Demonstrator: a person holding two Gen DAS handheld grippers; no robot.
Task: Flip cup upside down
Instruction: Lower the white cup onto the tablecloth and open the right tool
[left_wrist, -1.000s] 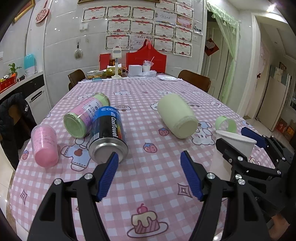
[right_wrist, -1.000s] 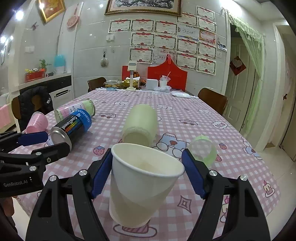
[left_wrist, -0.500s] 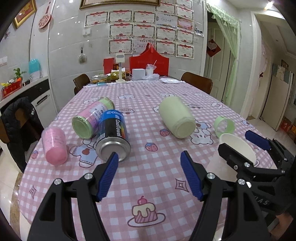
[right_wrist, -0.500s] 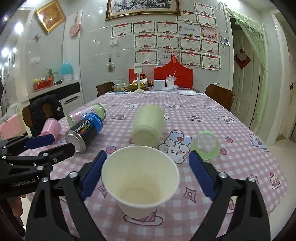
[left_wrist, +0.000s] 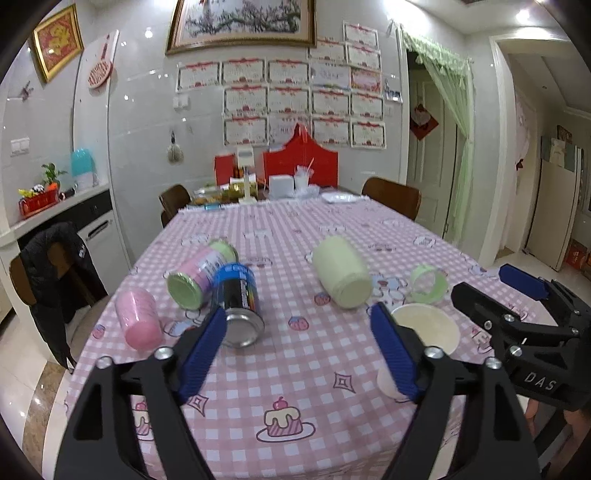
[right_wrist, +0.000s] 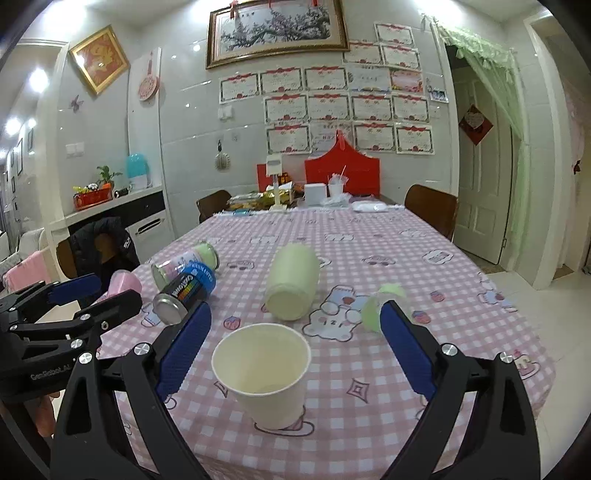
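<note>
Fingers on the right gripper (right_wrist: 291, 343) are spread wide w/ nothing held; the paper cup (right_wrist: 264, 373) stands between them, rim up, touching neither pad. Left gripper (left_wrist: 295, 354) is wide too and empty, pointed at bare checked tabletop (left_wrist: 303, 373).

Cup sits upright on the tabletop near its front edge, mouth open to the ceiling, so its long axis is vertical. From the right fingers it's dead ahead at 12 o'clock, just beyond the tips. From the left fingers it's off at approx. 2 o'clock, partly hidden behind the left gripper's right pad.

My read: right hand is the nearer one and already straddles the cup, so it's better placed for the grasp; flip not yet done. Wall is thin paper, prob. crushes if squeezed hard.

Other stuff lies on its side farther back at 11–1 o'clock: spray can (right_wrist: 184, 291), green jar (right_wrist: 291, 286), pink cup (left_wrist: 138, 323).
</note>
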